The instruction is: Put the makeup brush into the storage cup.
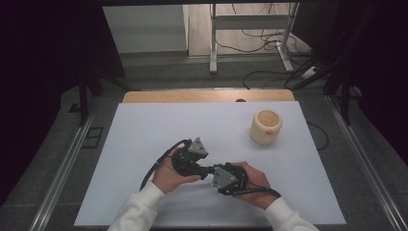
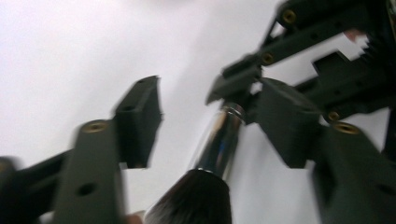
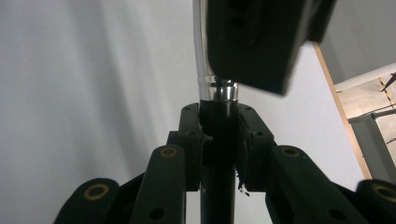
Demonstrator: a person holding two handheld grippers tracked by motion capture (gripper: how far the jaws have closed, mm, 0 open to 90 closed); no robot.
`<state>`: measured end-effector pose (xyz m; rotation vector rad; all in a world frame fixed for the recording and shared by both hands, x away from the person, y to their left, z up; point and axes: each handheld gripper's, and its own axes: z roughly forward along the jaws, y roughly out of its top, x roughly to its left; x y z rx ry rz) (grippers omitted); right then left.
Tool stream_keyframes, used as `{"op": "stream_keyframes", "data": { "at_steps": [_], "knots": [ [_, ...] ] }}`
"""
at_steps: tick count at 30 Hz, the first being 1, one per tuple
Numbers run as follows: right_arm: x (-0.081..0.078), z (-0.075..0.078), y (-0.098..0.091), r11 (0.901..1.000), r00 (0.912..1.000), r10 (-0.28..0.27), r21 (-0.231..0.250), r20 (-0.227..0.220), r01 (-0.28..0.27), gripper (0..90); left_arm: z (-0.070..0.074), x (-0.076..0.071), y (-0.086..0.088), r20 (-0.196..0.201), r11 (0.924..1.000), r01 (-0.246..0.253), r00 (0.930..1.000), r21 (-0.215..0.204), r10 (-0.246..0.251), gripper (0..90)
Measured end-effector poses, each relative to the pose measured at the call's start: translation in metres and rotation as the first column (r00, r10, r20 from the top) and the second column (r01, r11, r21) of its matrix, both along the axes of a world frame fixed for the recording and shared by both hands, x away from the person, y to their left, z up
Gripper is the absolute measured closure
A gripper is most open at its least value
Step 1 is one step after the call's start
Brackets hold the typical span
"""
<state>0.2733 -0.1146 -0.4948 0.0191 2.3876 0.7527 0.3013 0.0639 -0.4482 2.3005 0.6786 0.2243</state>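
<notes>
We see a makeup brush (image 2: 219, 140) held level between our two tools near the front edge of the counter (image 1: 144, 125), a little right of its middle. The right hand-held gripper (image 3: 219, 140) is clamped on the brush's black handle, its pads pressing just below the shiny metal ferrule. The left hand-held gripper (image 2: 210, 121) stands apart around the ferrule, the dark bristle tuft nearest its camera; its pads do not press on the brush. In the high view the left hand-held gripper (image 1: 199, 166) and the right one (image 1: 211, 172) meet nose to nose. A cream cup (image 1: 266, 126) with an orange mark stands well apart, toward the far right corner.
</notes>
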Motion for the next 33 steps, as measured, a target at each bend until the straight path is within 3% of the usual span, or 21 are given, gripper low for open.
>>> {"op": "stream_keyframes", "data": {
  "at_steps": [1, 3, 4, 8, 12, 13, 17, 18, 25, 30, 33],
  "knots": [
    [0.0, 0.0, 0.0, 1.0, 1.0, 0.0, 0.0, 0.0, 0.0, 73.8, 0.0, 0.0, 0.0, 0.0, 1.0, 0.0, 1.0, 0.0, 0.0, 34.7],
    [-0.002, -0.001, 0.001, 0.9998, 0.9998, -0.017, 0.011, -0.007, 0.017, 73.9, 0.002, -0.002, 0.002, 0.044, 0.999, -0.045, 0.998, 0.001, 0.045, 27.7],
    [-0.002, -0.001, 0.001, 0.9998, 0.9999, -0.016, 0.012, -0.004, 0.016, 73.9, 0.002, -0.003, 0.003, 0.049, 0.9979, -0.061, 0.9969, -0.02, 0.062, 26.0],
    [-0.001, -0.001, 0.001, 0.9997, 0.9998, -0.021, 0.01, 0.002, 0.021, 73.9, 0.007, -0.003, 0.012, 0.032, 0.9944, -0.08, 0.9961, -0.069, 0.083, 22.3],
    [0.0, 0.002, -0.002, 0.9988, 0.9995, -0.03, 0.039, -0.002, 0.031, 73.9, 0.011, -0.004, 0.02, 0.042, 0.9898, -0.1, 0.9936, -0.101, 0.105, 18.8],
    [0.005, 0.005, -0.006, 0.9997, 0.9993, 0.013, -0.022, 0.035, -0.012, 73.9, 0.012, -0.004, 0.023, 0.046, 0.9883, -0.104, 0.9929, -0.112, 0.109, 18.3],
    [0.007, 0.008, -0.01, 0.9999, 0.9994, -0.01, 0.001, 0.033, 0.01, 73.9, 0.017, -0.009, 0.031, 0.054, 0.9834, -0.1, 0.9926, -0.151, 0.109, 17.5],
    [0.006, 0.007, -0.01, 0.9991, 0.9993, -0.031, 0.031, 0.019, 0.031, 73.9, 0.018, -0.012, 0.034, 0.059, 0.983, -0.1, 0.9922, -0.154, 0.11, 17.4],
    [0.009, 0.008, -0.015, 0.9969, 0.9987, -0.05, 0.061, 0.001, 0.05, 73.9, 0.02, -0.023, 0.052, 0.078, 0.9799, -0.112, 0.9889, -0.165, 0.126, 13.6],
    [0.01, 0.01, -0.016, 0.9954, 0.9976, -0.07, 0.066, 0.002, 0.07, 73.9, 0.012, -0.027, 0.061, 0.081, 0.9796, -0.116, 0.9881, -0.164, 0.13, 13.2],
    [0.011, 0.011, -0.018, 0.9938, 0.997, -0.077, 0.08, -0.002, 0.077, 73.9, 0.006, -0.028, 0.068, 0.081, 0.9781, -0.144, 0.9842, -0.15, 0.158, 13.1]
  ]
}}
